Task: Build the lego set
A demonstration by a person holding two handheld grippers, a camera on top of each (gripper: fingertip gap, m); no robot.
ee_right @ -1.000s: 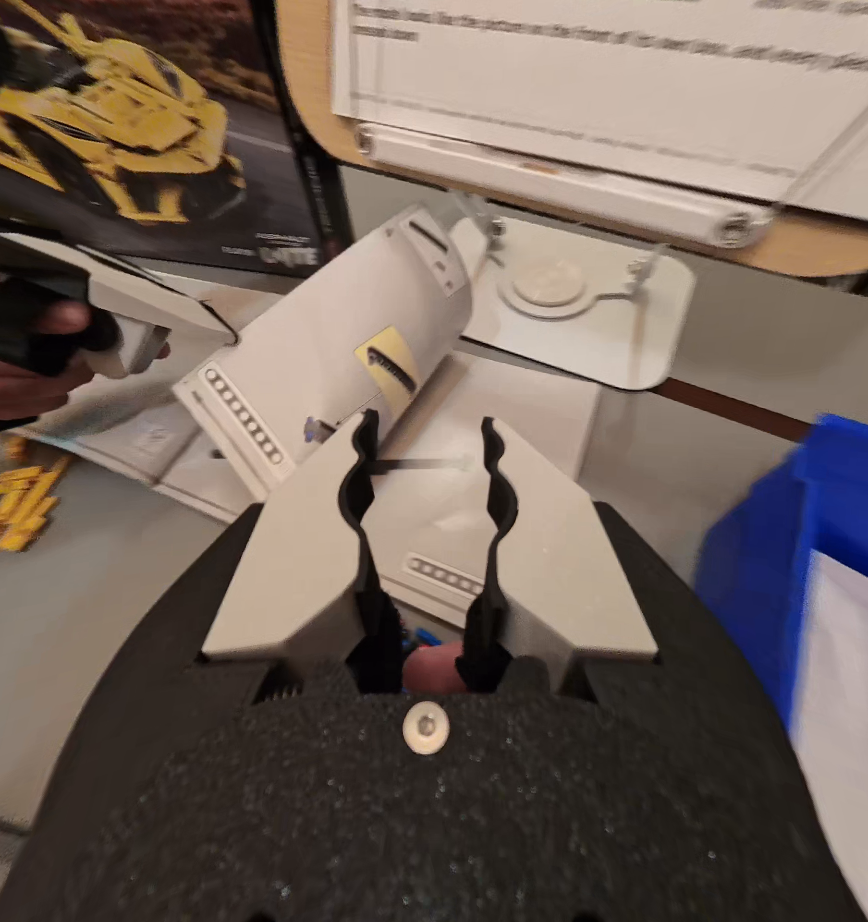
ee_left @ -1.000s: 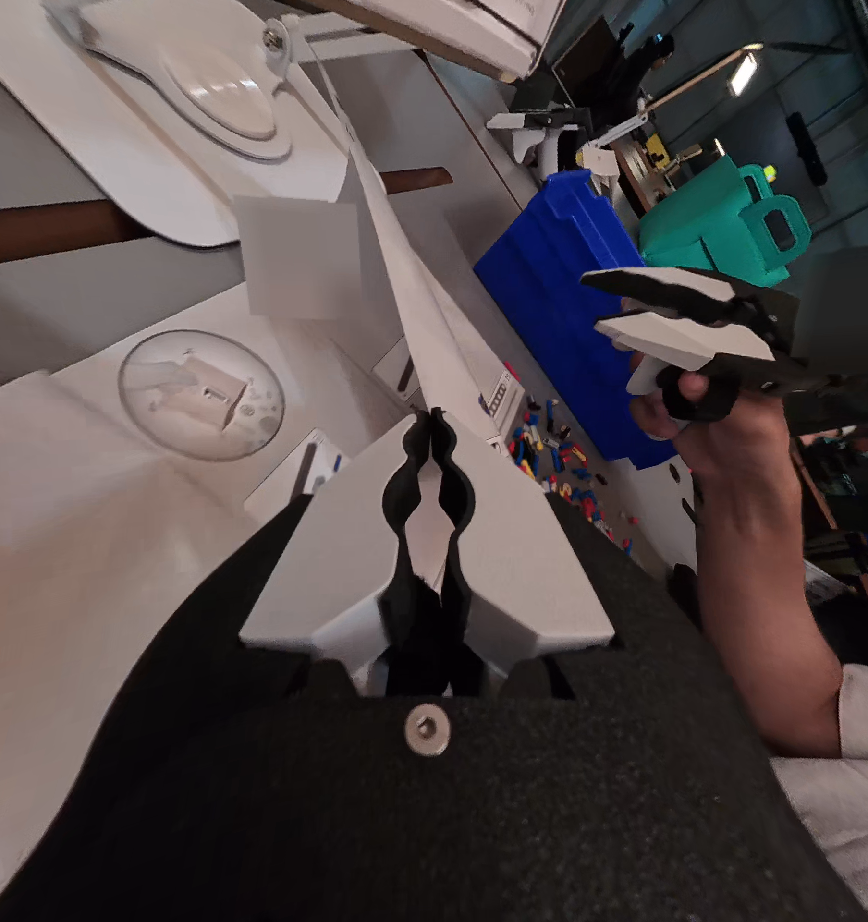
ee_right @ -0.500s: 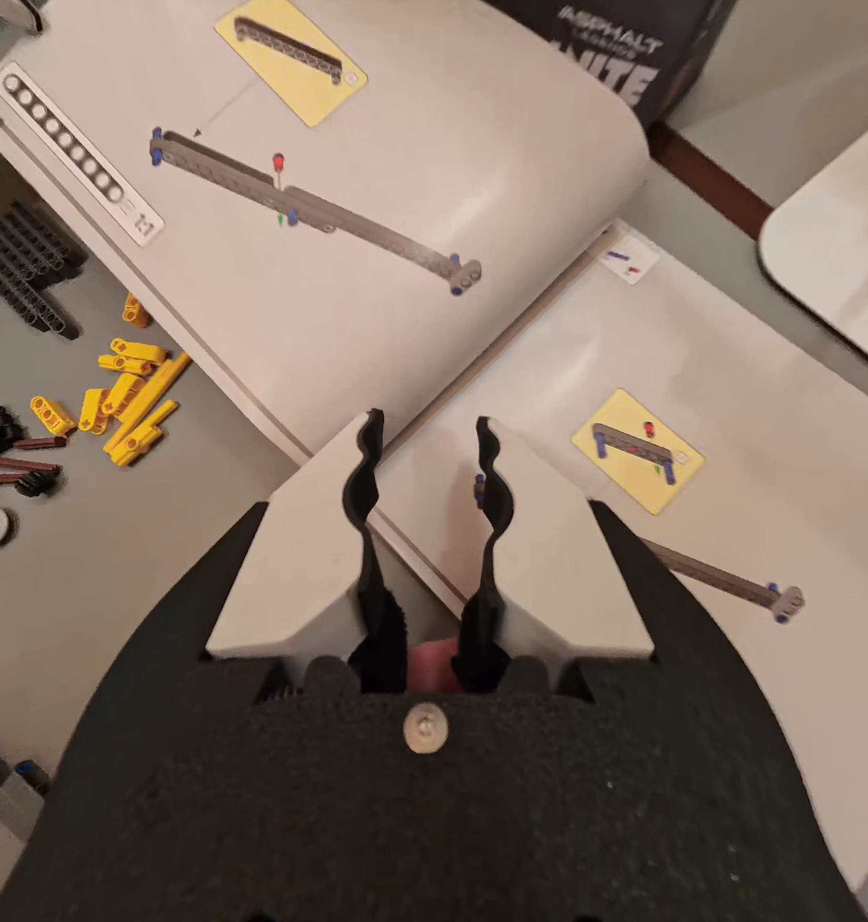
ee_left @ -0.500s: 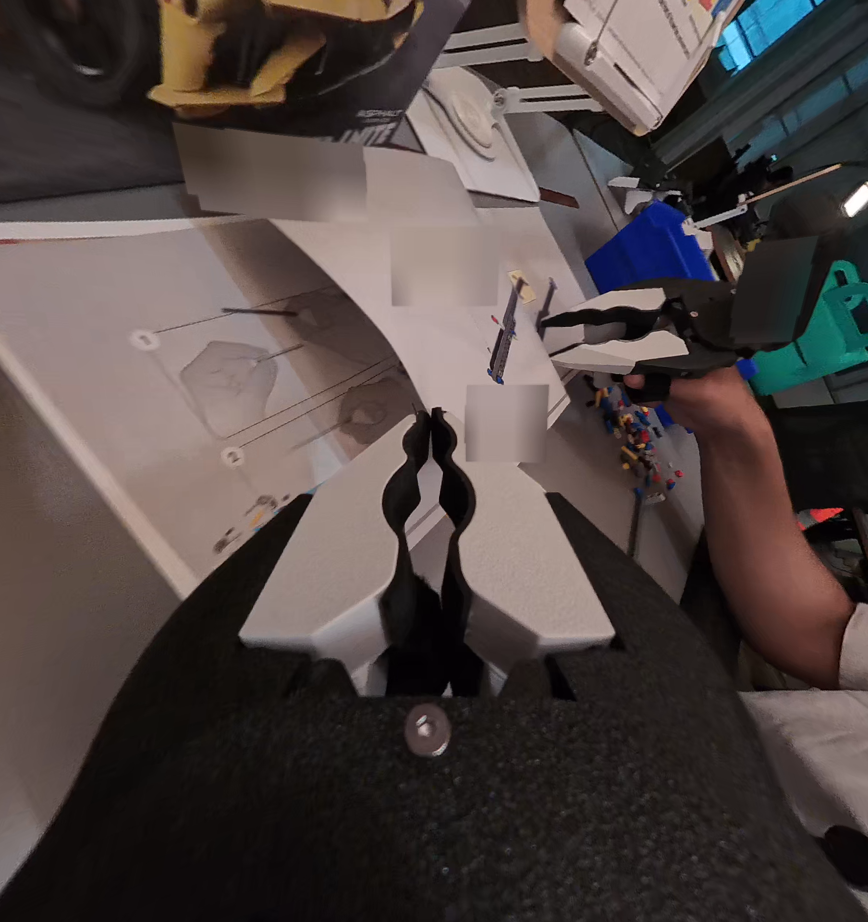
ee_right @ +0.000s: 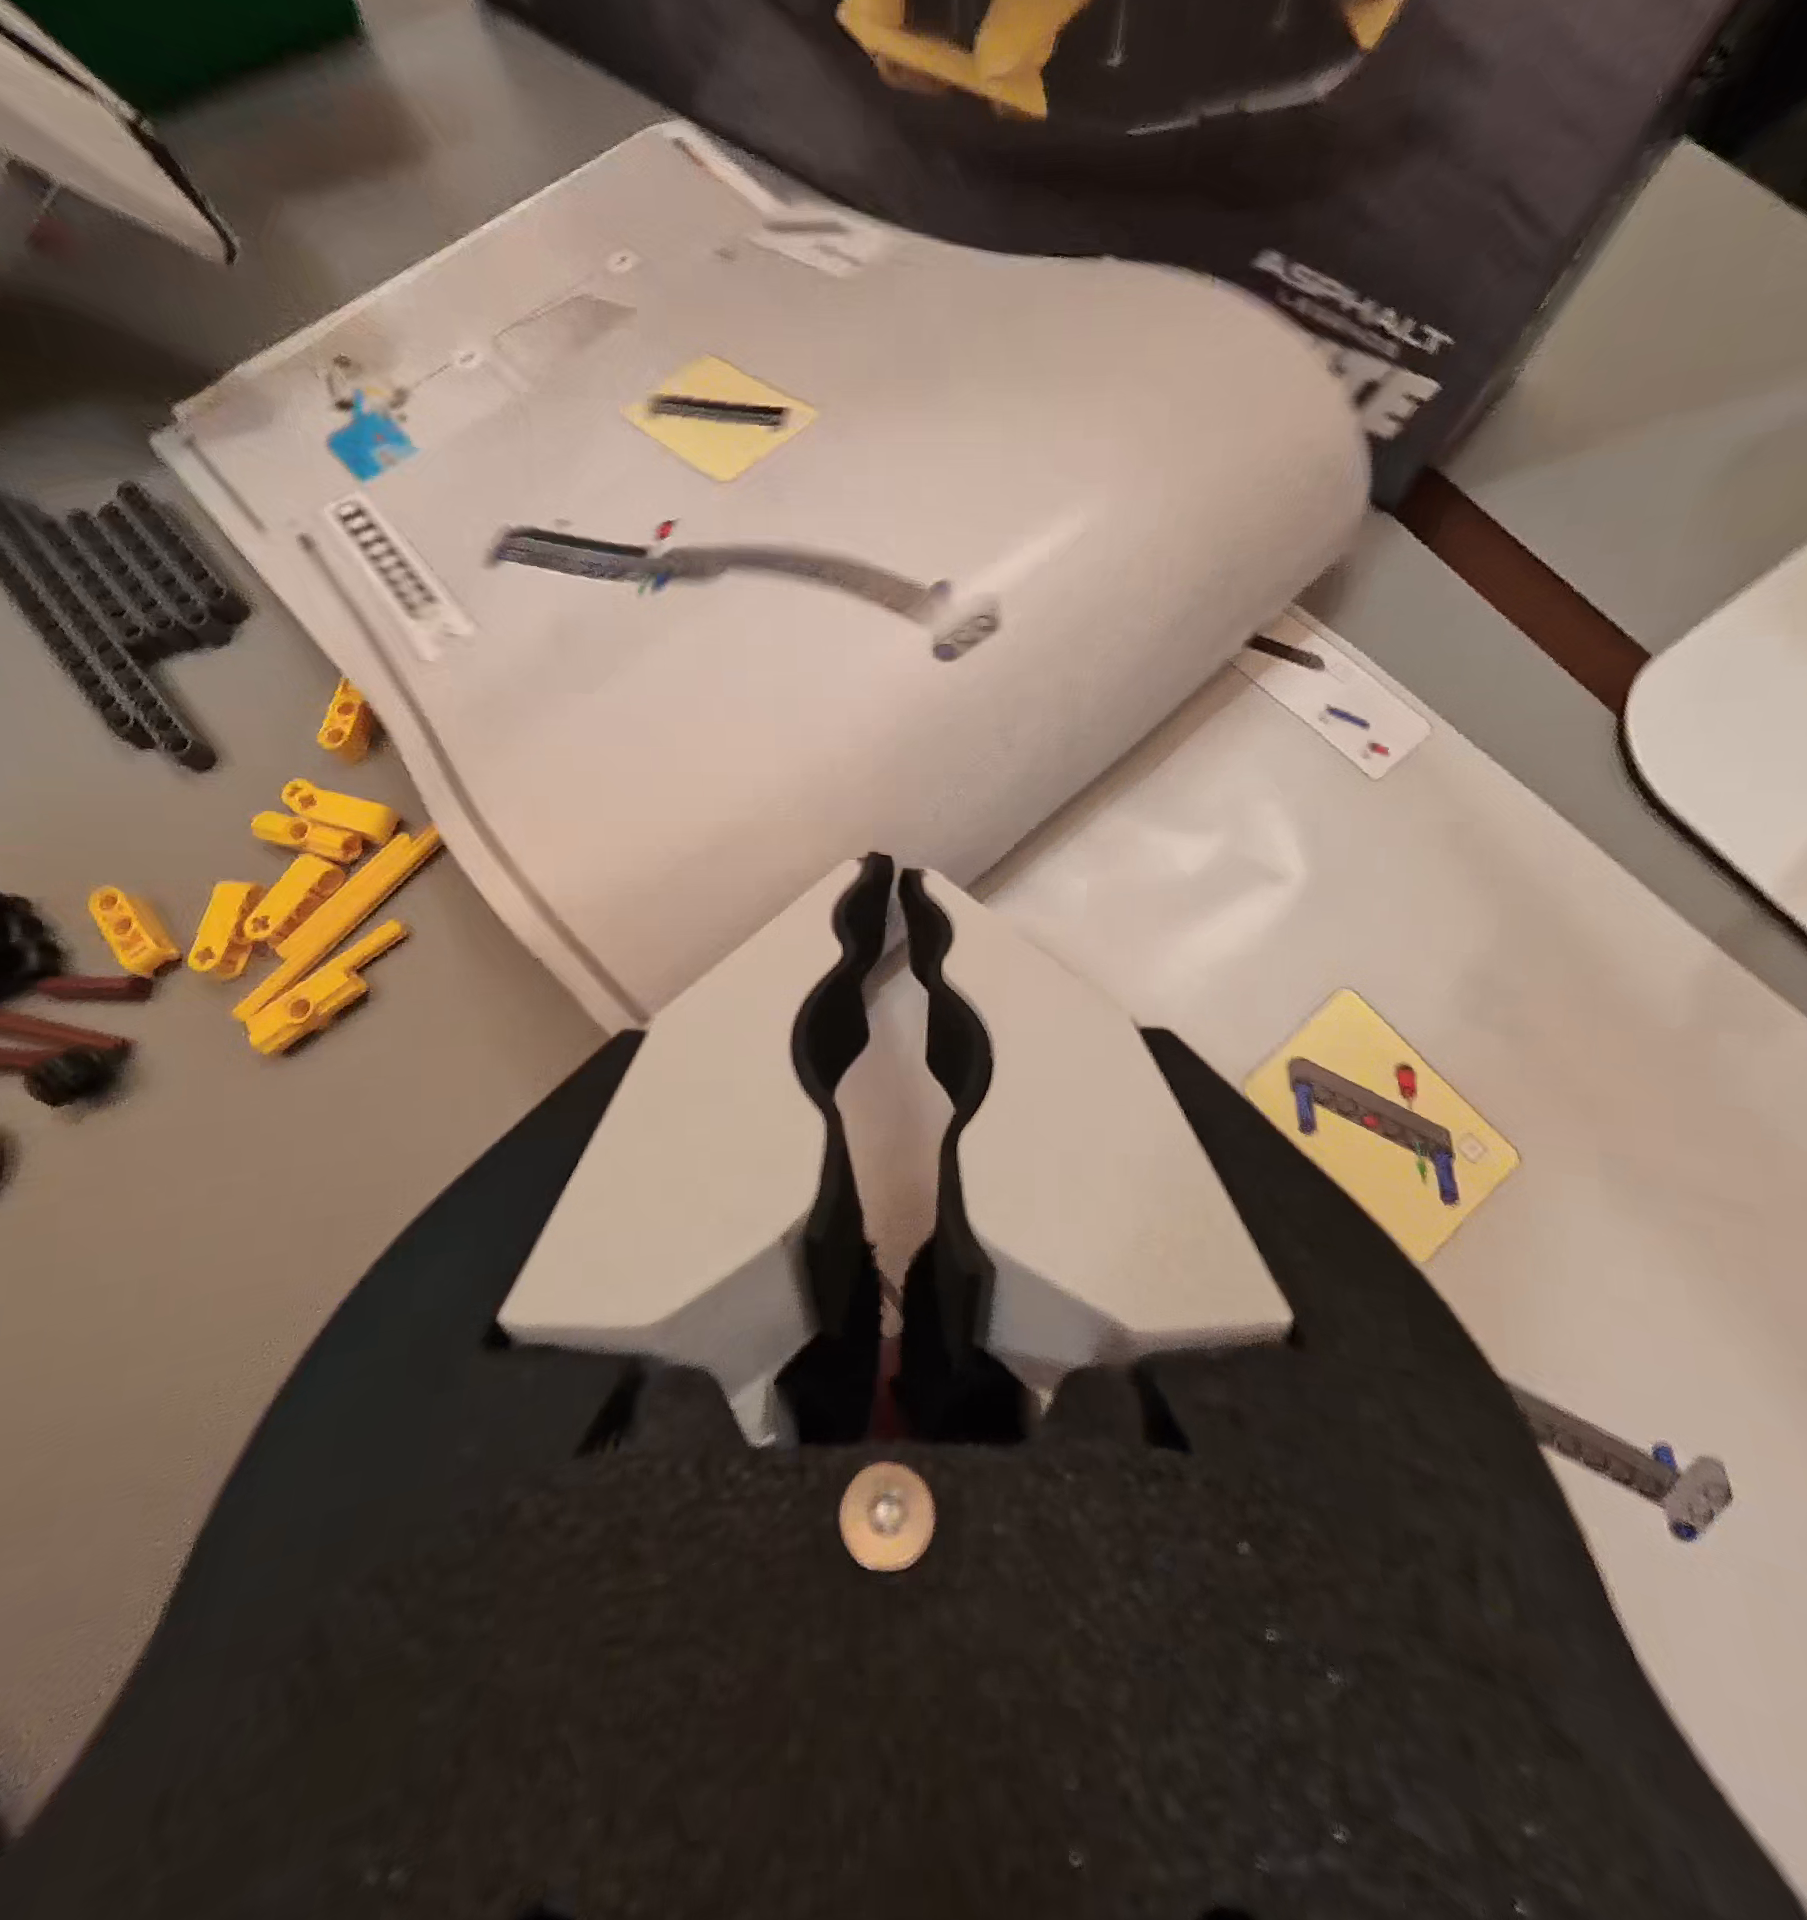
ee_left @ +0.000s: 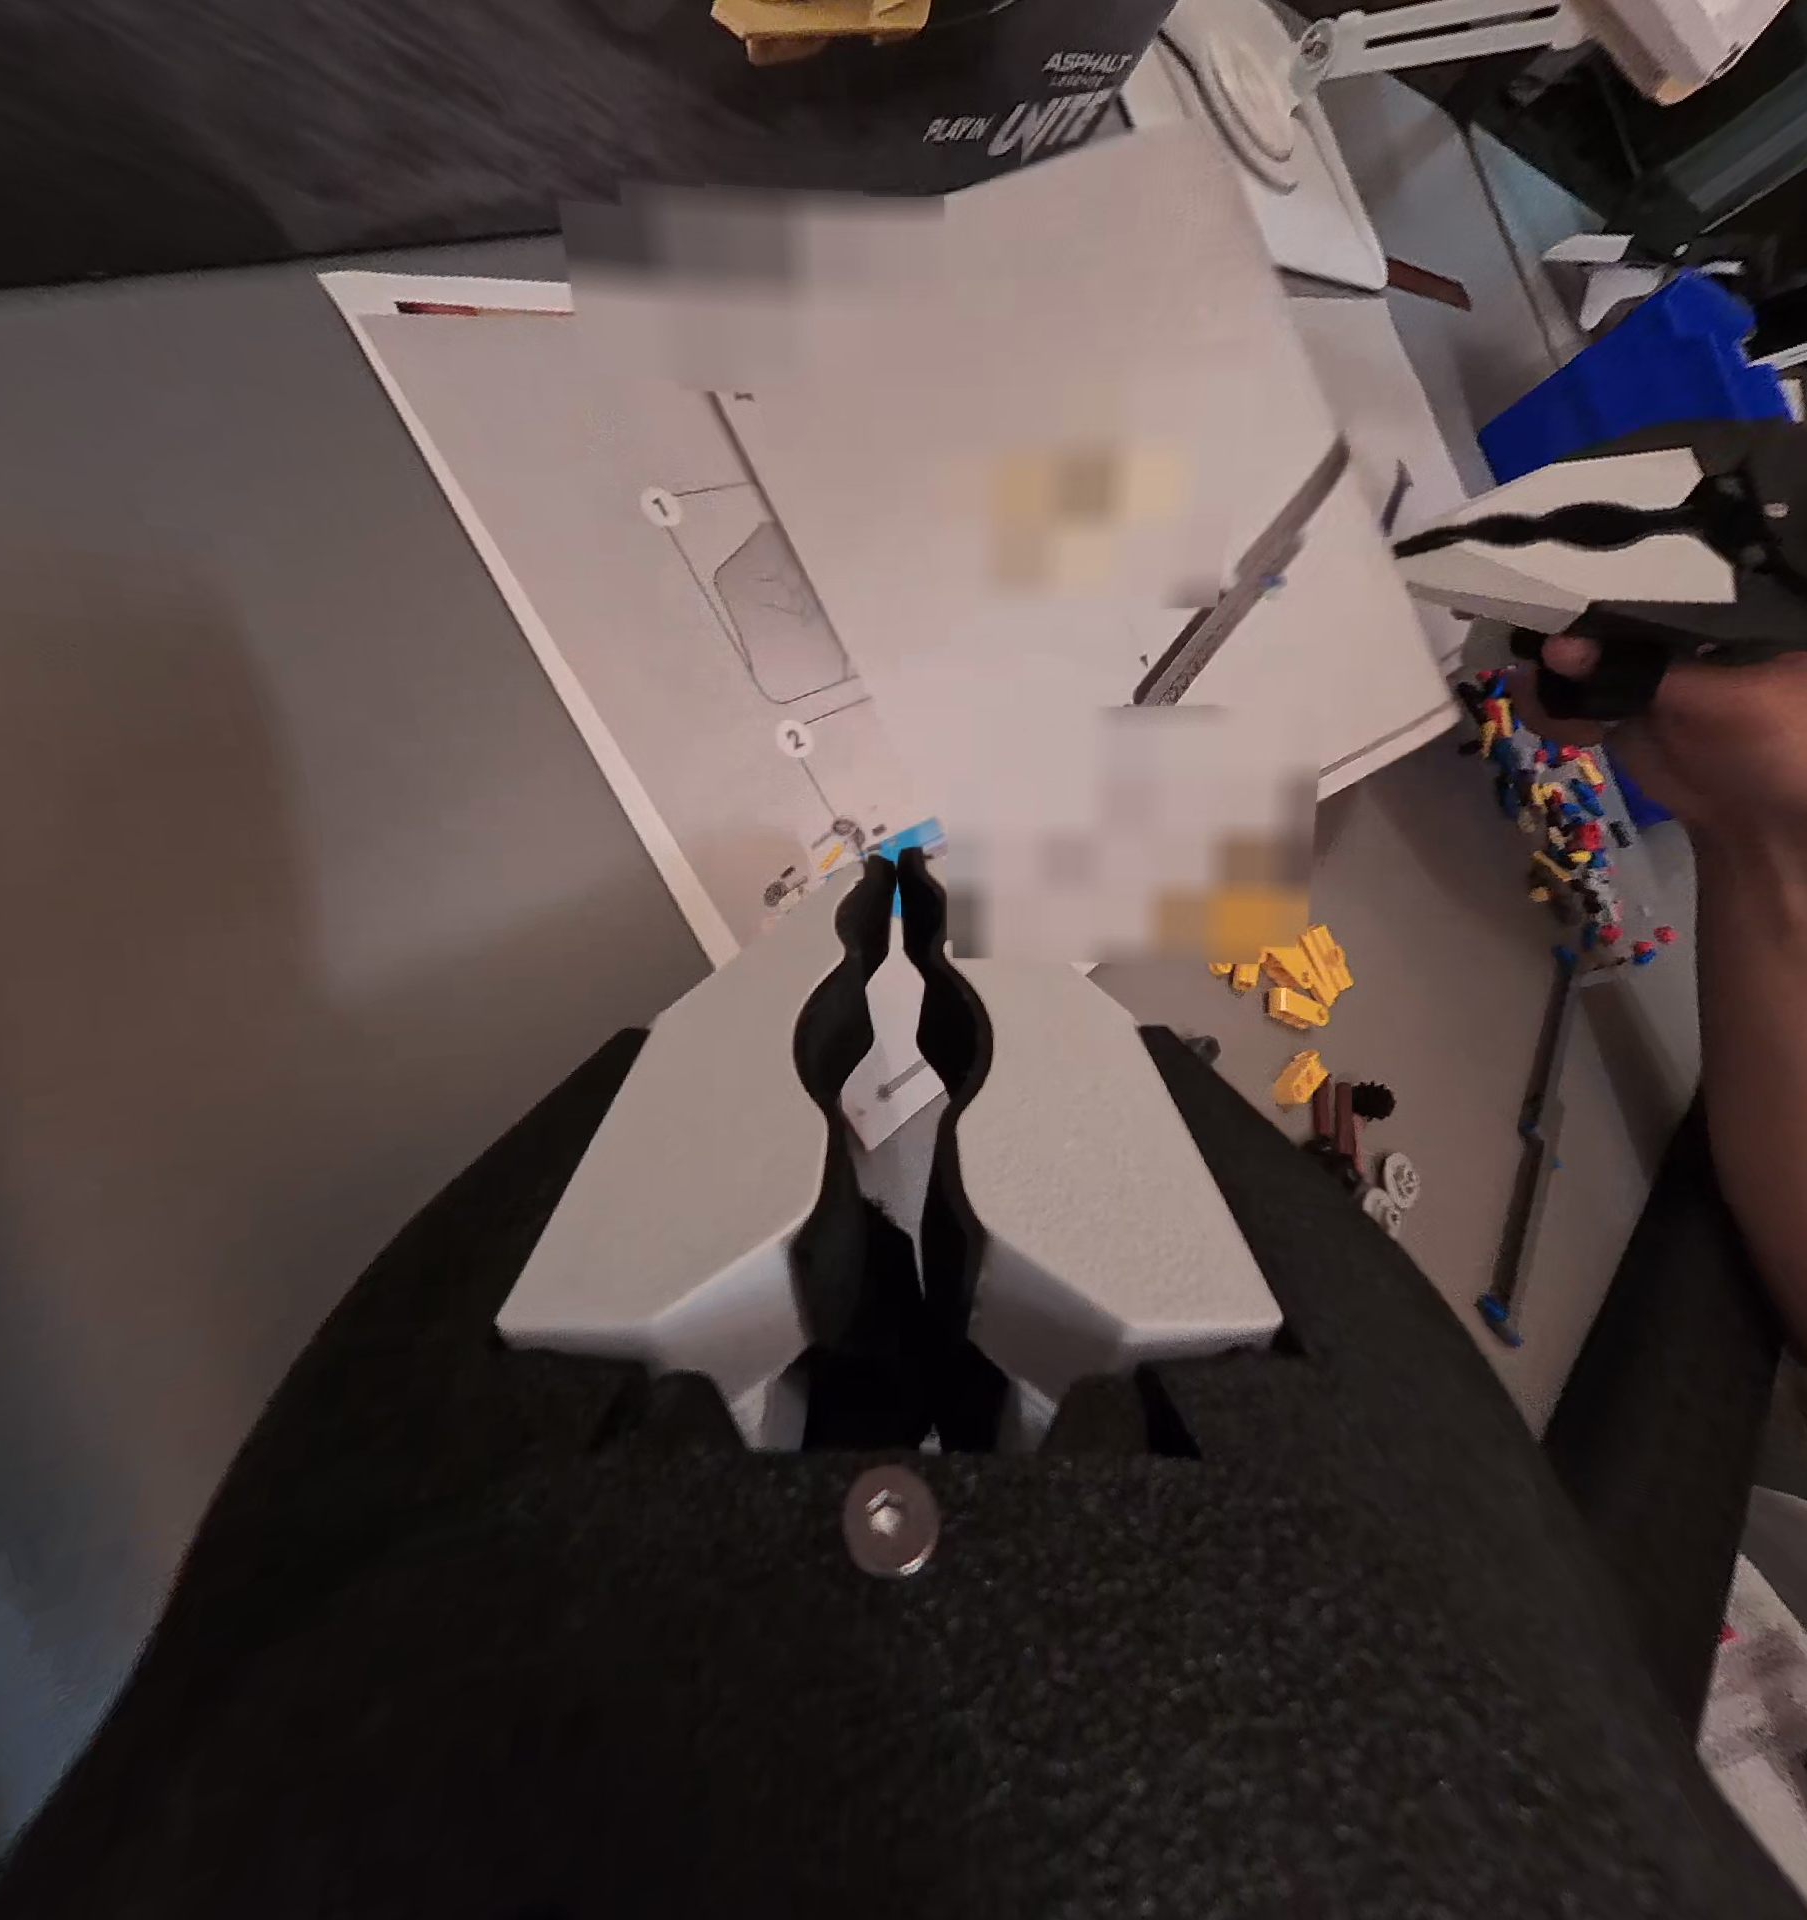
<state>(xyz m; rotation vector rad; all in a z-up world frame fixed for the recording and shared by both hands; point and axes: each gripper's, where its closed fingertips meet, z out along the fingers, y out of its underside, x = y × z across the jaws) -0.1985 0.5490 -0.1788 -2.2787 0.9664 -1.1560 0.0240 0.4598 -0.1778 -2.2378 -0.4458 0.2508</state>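
An open instruction booklet (ee_right: pixel 878 675) lies on the grey table, its left page curled up; it also shows in the left wrist view (ee_left: pixel 587 582). Loose yellow pieces (ee_right: pixel 296 904) lie at its left edge and show in the left wrist view (ee_left: pixel 1288 977). My right gripper (ee_right: pixel 886 873) is shut and empty, held above the booklet's fold. It also shows in the left wrist view (ee_left: pixel 1418 545), held in a hand. My left gripper (ee_left: pixel 897 868) is shut and empty over the booklet's near corner.
The dark set box (ee_right: pixel 1242 135) stands behind the booklet. Dark grey beams (ee_right: pixel 99 603), brown axles (ee_right: pixel 37 1023) and a black gear lie left. A pile of small coloured pins (ee_left: pixel 1564 821), a long dark beam assembly (ee_left: pixel 1538 1143) and a blue bin (ee_left: pixel 1647 364) are at the right. My right gripper is the nearer one to the long dark beam assembly (ee_left: pixel 1538 1143): about 25 centimetres, against 35 centimetres.
My right gripper has closed from open. Both views have swung down and over the booklet, bringing the loose pieces on the table into sight.
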